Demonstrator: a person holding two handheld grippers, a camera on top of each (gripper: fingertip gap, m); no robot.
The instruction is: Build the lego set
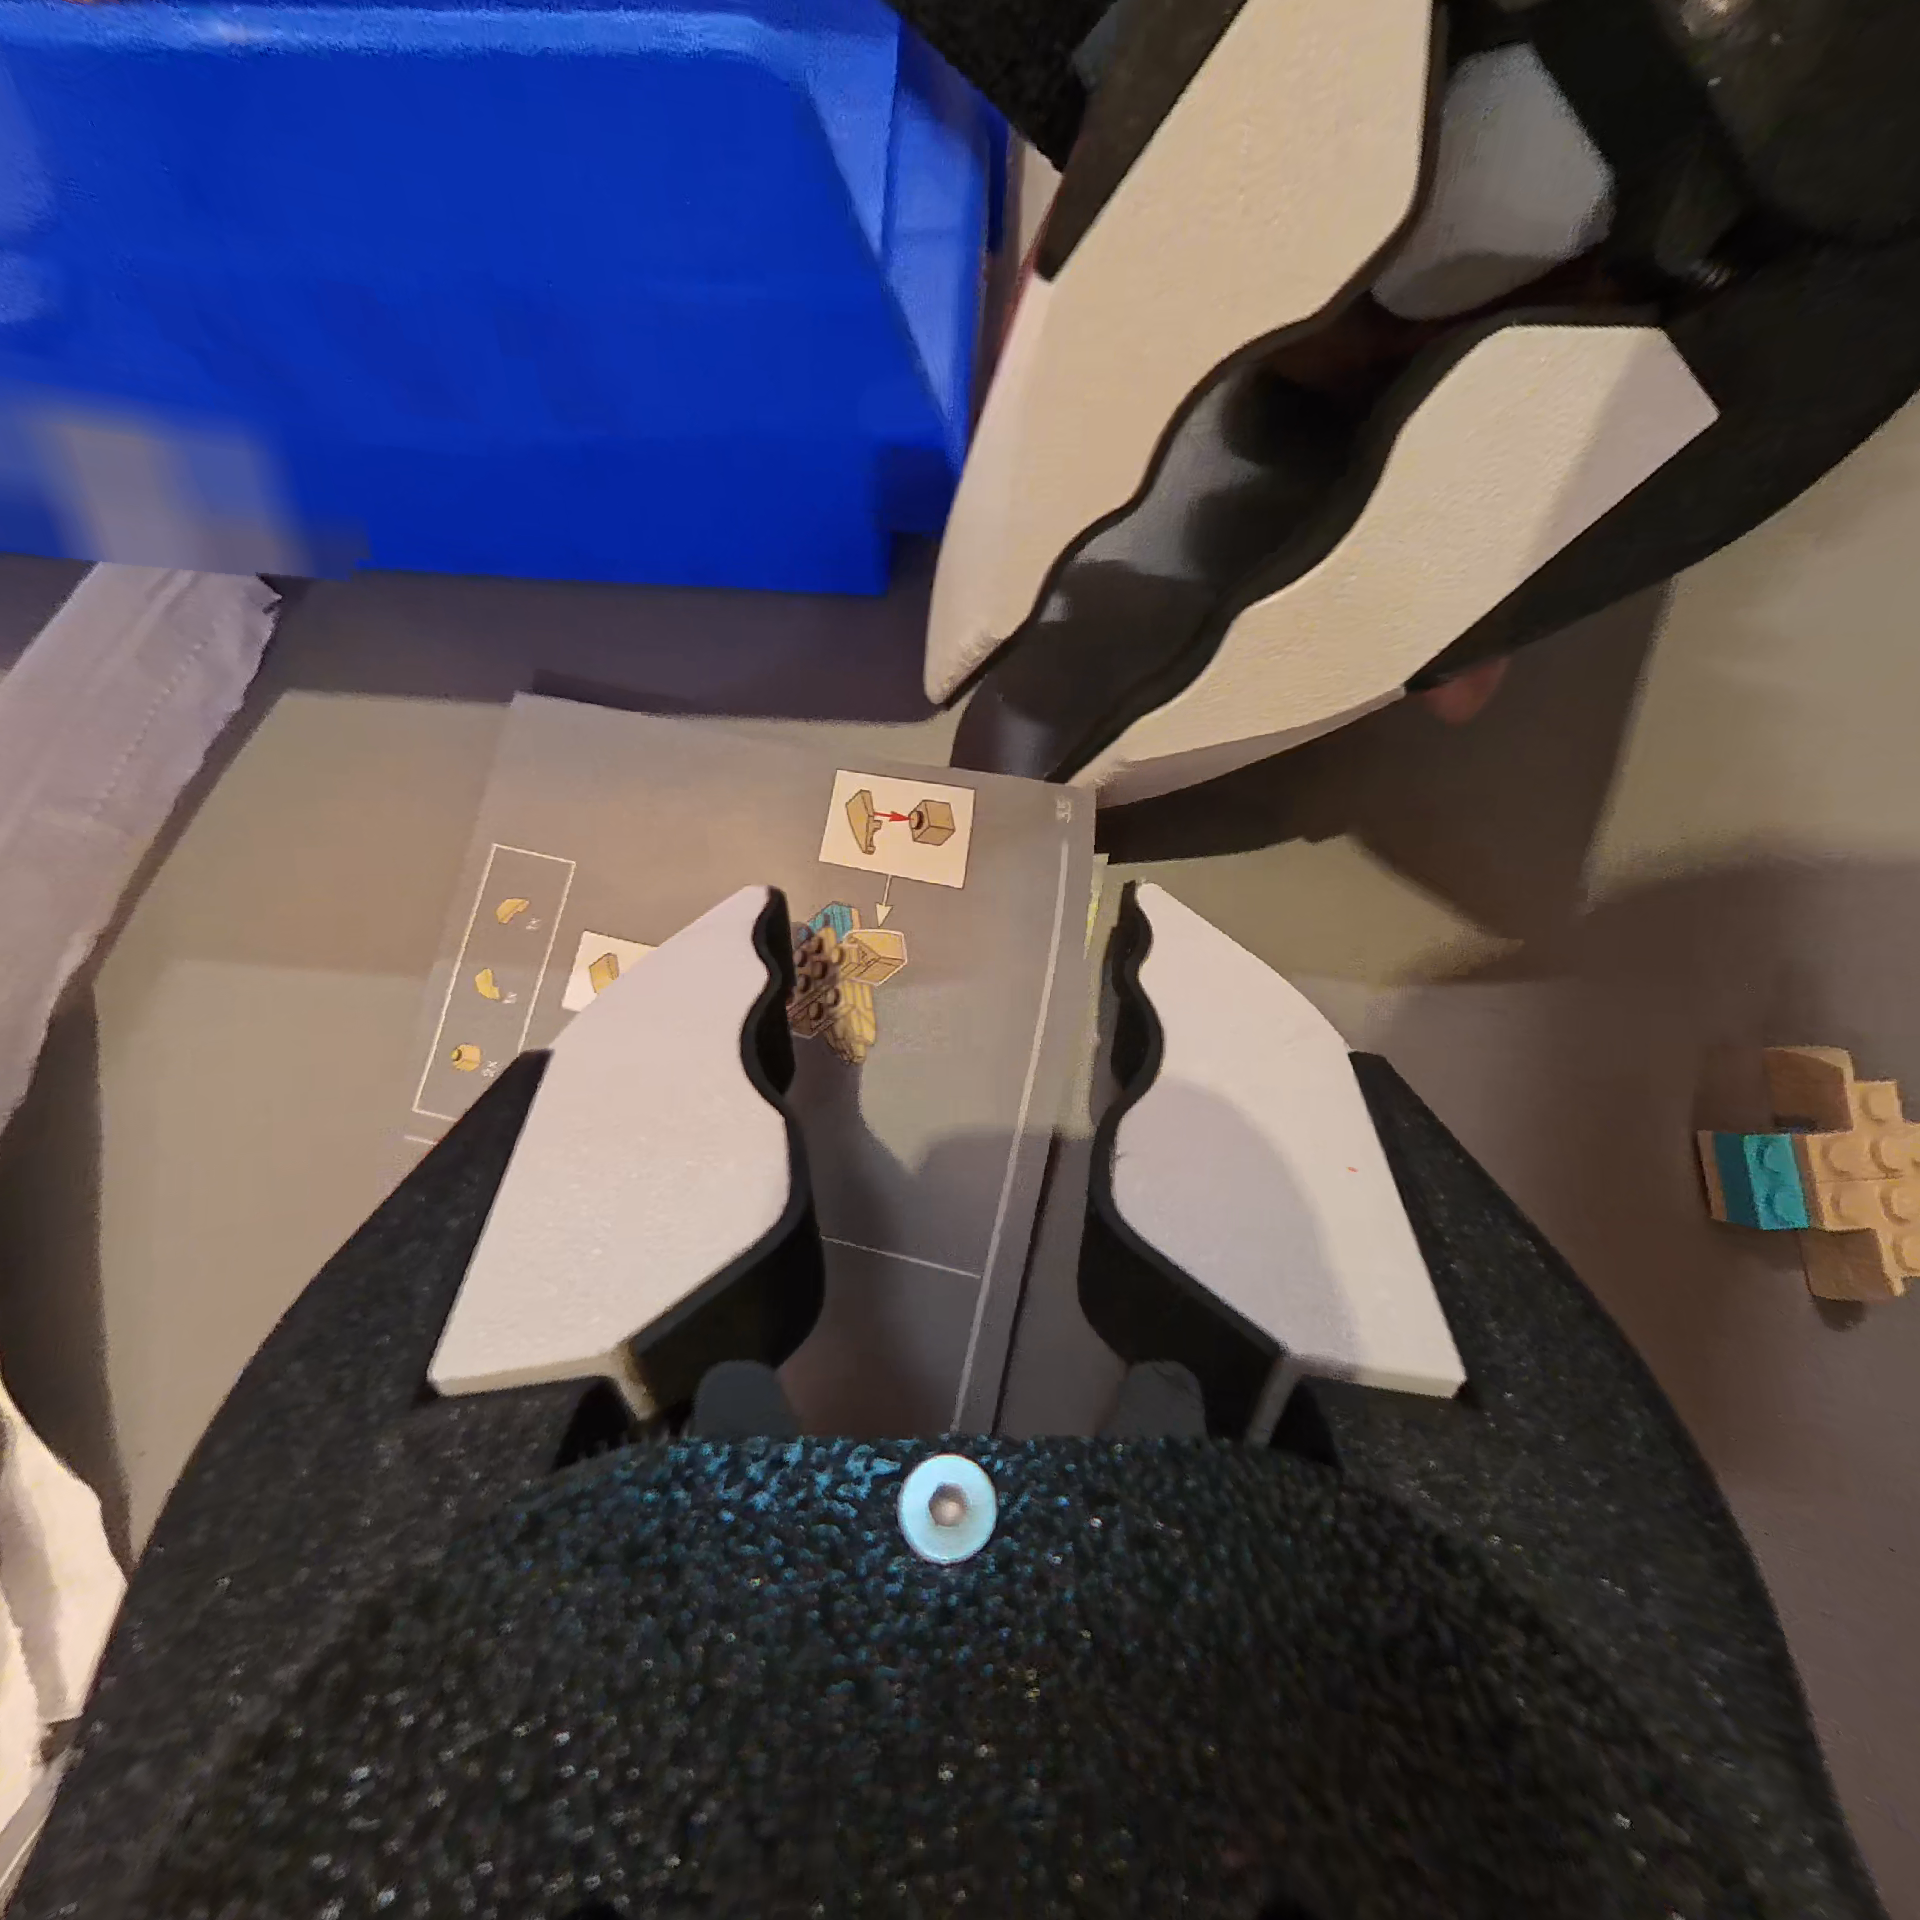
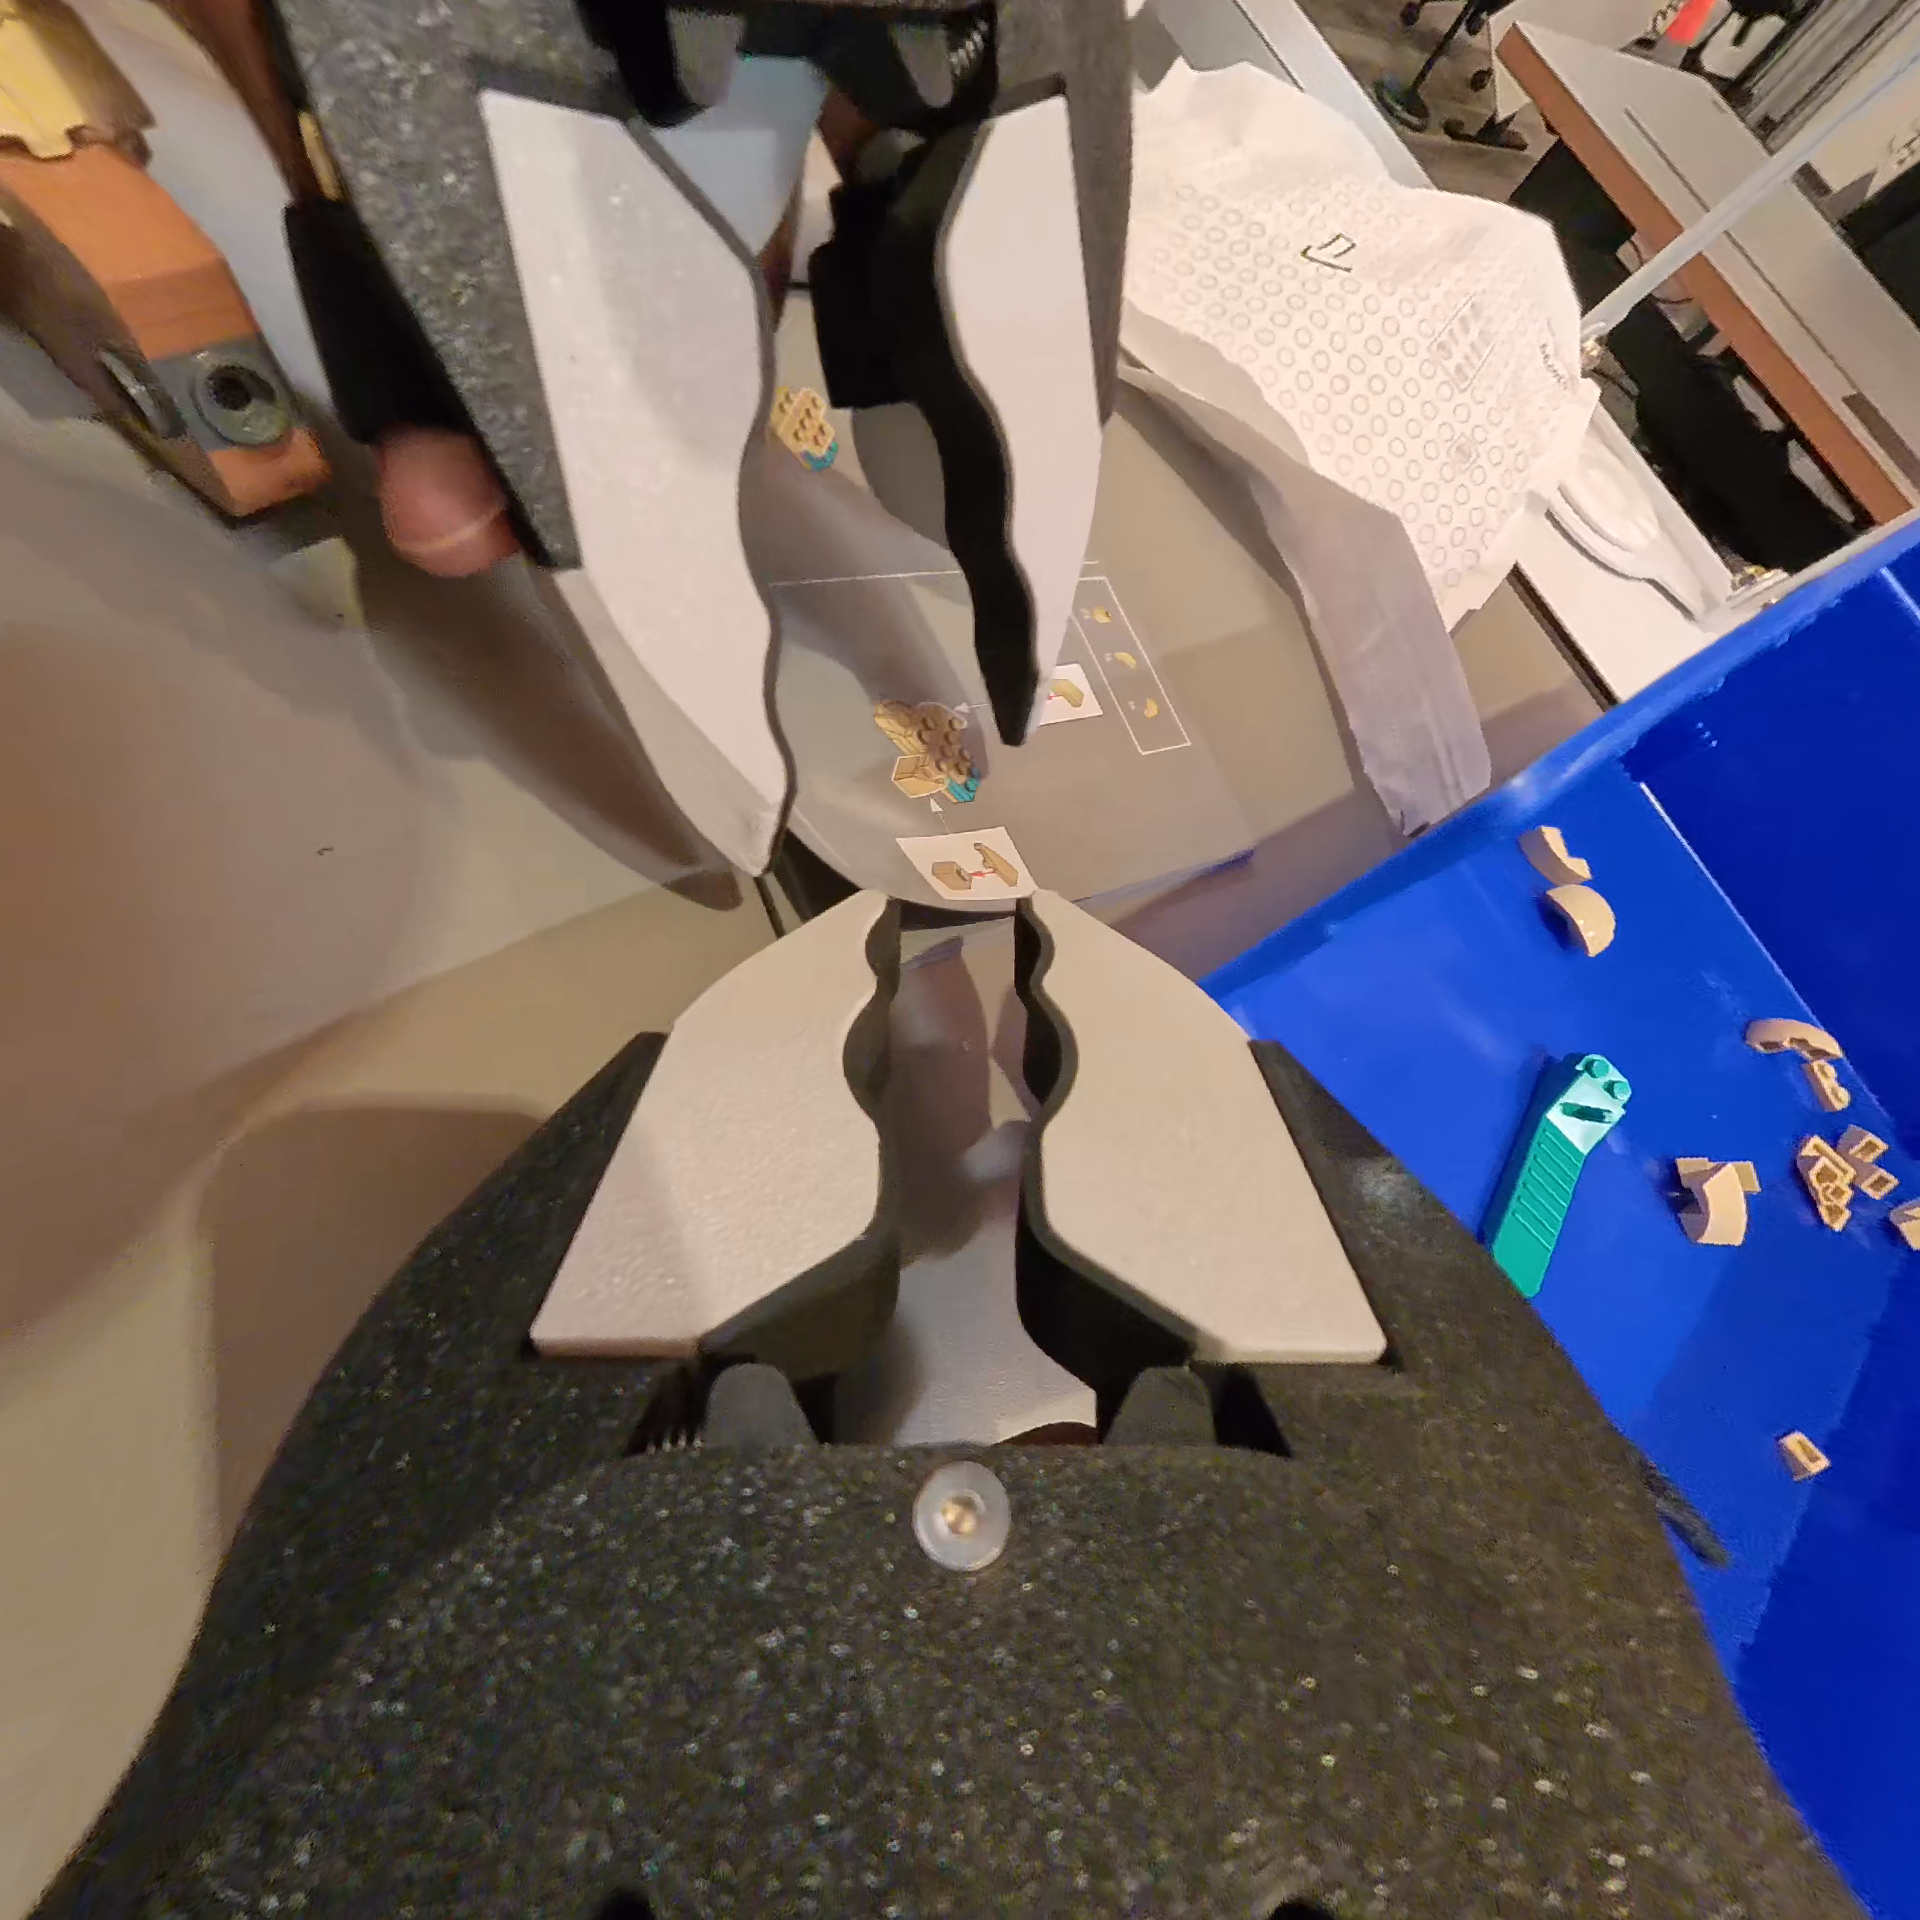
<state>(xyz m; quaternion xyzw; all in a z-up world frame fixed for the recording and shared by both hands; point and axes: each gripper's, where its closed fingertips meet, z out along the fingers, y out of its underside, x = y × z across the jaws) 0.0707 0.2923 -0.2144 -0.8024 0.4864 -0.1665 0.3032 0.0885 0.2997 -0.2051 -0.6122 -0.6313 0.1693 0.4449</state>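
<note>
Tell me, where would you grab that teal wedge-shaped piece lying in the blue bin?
Probably across its long ribbed body, pinching the two long sides from above. The teal wedge piece lies flat on the floor of the blue bin, apart from the tan bricks, so its sides look free.

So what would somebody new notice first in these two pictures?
Two grippers meet over an open instruction booklet on the grey table: the left gripper open above the page, the right gripper at its edge. Beside it stands a blue bin of tan bricks.
</note>
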